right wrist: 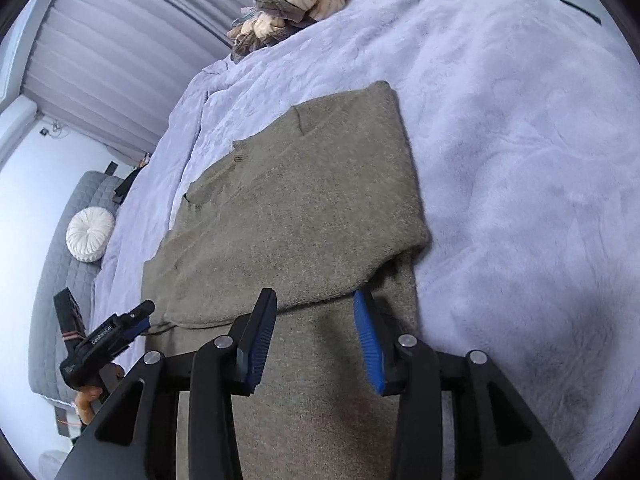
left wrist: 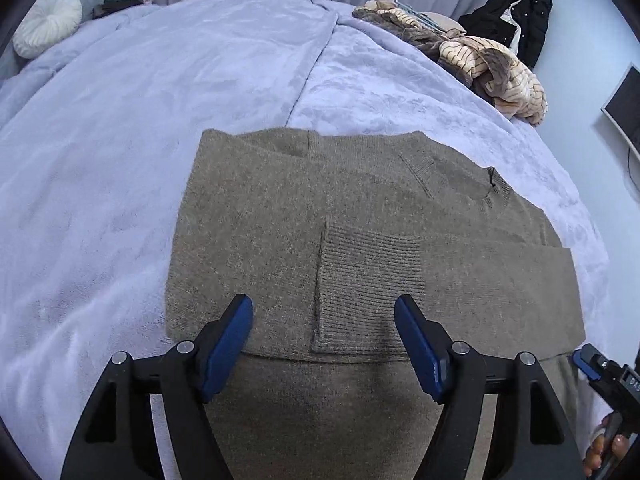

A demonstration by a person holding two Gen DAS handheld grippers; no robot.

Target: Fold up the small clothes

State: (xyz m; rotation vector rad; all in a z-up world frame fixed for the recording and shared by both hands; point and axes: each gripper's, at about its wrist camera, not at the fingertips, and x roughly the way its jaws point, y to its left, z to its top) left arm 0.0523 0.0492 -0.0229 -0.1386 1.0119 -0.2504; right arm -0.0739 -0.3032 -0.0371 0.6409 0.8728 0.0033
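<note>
A grey-brown knit sweater lies flat on the bed, sleeves folded in over its body, one ribbed cuff on top. It also shows in the right wrist view. My left gripper is open and empty, just above the sweater's lower part, with the cuff between its blue pads. My right gripper is open and empty over the sweater's near edge at the folded sleeve. The right gripper shows at the left wrist view's lower right. The left gripper shows at the right wrist view's lower left.
The sweater rests on a pale lilac fleece blanket covering the bed. A pile of striped beige and brown clothes lies at the far edge. A round white cushion sits on a grey sofa. Dark coats hang by the wall.
</note>
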